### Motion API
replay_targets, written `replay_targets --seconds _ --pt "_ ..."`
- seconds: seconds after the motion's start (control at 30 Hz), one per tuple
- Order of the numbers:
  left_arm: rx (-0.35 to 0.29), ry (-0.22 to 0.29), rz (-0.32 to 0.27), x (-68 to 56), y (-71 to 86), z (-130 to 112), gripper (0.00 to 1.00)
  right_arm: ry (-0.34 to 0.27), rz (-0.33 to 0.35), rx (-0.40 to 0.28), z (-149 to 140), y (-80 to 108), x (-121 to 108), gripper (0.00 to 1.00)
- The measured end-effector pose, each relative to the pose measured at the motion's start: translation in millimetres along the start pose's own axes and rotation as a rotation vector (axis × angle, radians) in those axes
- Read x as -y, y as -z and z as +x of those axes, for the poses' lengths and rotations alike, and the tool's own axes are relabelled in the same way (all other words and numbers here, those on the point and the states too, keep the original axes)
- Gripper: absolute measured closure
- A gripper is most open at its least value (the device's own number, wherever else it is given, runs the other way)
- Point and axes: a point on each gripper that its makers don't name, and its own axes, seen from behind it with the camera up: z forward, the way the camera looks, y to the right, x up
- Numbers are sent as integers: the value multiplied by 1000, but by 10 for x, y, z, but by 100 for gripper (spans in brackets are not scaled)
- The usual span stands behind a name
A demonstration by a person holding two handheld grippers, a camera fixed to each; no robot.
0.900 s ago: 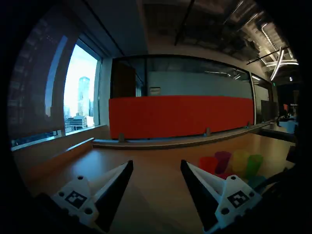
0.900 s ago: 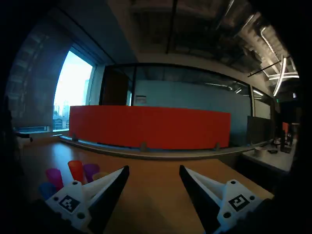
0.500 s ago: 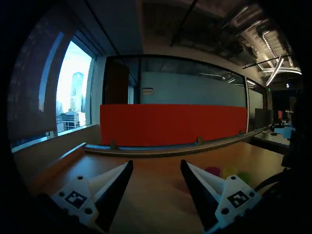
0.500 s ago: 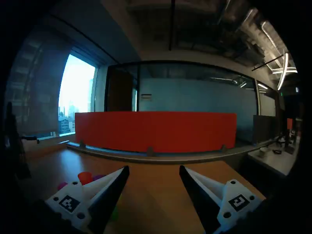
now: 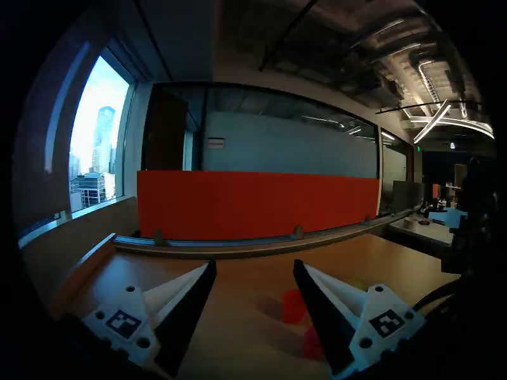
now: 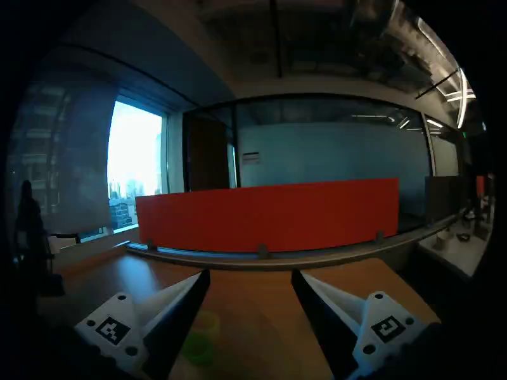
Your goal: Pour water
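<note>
On the wooden table (image 5: 244, 294), low between the fingers of the left gripper (image 5: 253, 265), a red cup (image 5: 293, 307) stands upright, close to the finger on the view's right. Just below it a second red shape (image 5: 312, 339) peeks out against that same finger. It is mostly hidden, so I cannot tell what it is. The left gripper's jaws stand wide apart and grip nothing. Beyond the table's far edge runs a red partition (image 5: 253, 206), with a bright window (image 5: 95, 158) to the view's left and strip lights (image 5: 437, 120) high on the right.

Below the right gripper (image 6: 250, 274), in the right gripper view, a yellow cup (image 6: 206, 323) and a green cup (image 6: 198, 348) sit on the table. They are touching or nearly so, the green one nearer the camera. Both lie tight beside the finger on the view's left and are partly covered by it. This gripper's jaws are also wide and hold nothing. The partition stands across the far side, with the window to its left.
</note>
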Motion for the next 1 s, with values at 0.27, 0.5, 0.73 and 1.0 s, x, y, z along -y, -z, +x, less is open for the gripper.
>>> replay_targets --seconds 0.27,0.5,0.73,1.0 --pt "-10 -8 -178 -294 -3 15 10 3 150 -1 85 1 201 1" --pt "23 -50 -330 -560 51 -44 10 3 322 5 222 73 526 1" --pt "65 -89 -455 -785 103 -165 10 25 423 24 261 128 741 1" --pt "88 -123 -547 -931 180 -202 10 60 474 54 232 135 873 1"
